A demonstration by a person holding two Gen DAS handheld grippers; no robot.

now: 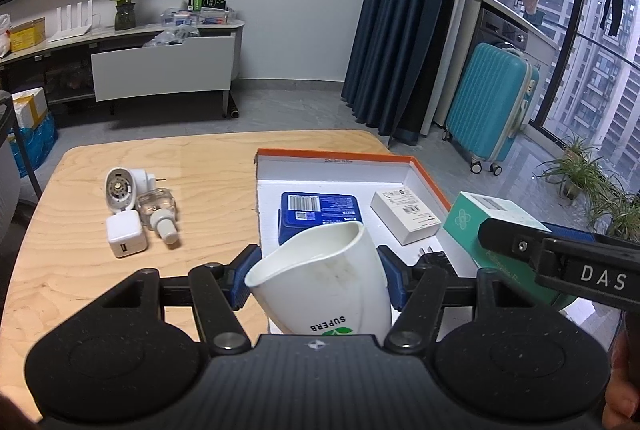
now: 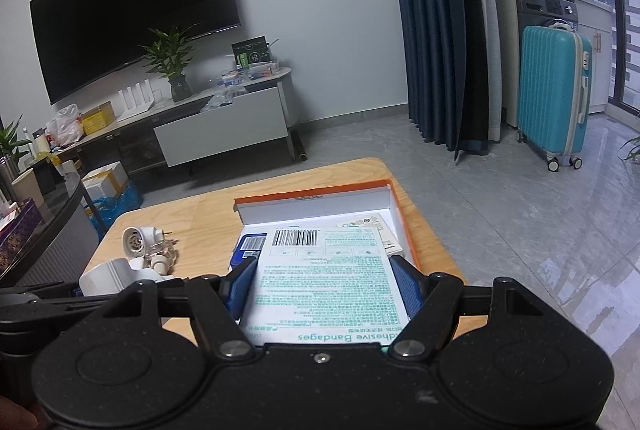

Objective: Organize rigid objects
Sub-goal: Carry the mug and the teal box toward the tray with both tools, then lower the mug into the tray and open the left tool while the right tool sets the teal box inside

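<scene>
Left gripper [image 1: 318,280] clamps the white cup [image 1: 324,282] low centre frame, over the orange-rimmed tray's [image 1: 424,166] near edge, while right gripper [image 2: 324,286] grips the adhesive bandages box [image 2: 326,278] centre frame above that tray.

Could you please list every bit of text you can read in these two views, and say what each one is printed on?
"SUPERB": white cup, upside down in view.
"DAS": right gripper's arm, in the left view.
"Adhesive Bandages", partly cut off: bandage box.
Barcodes and fine print on the bandage box, blue box and white box: too small.
</scene>
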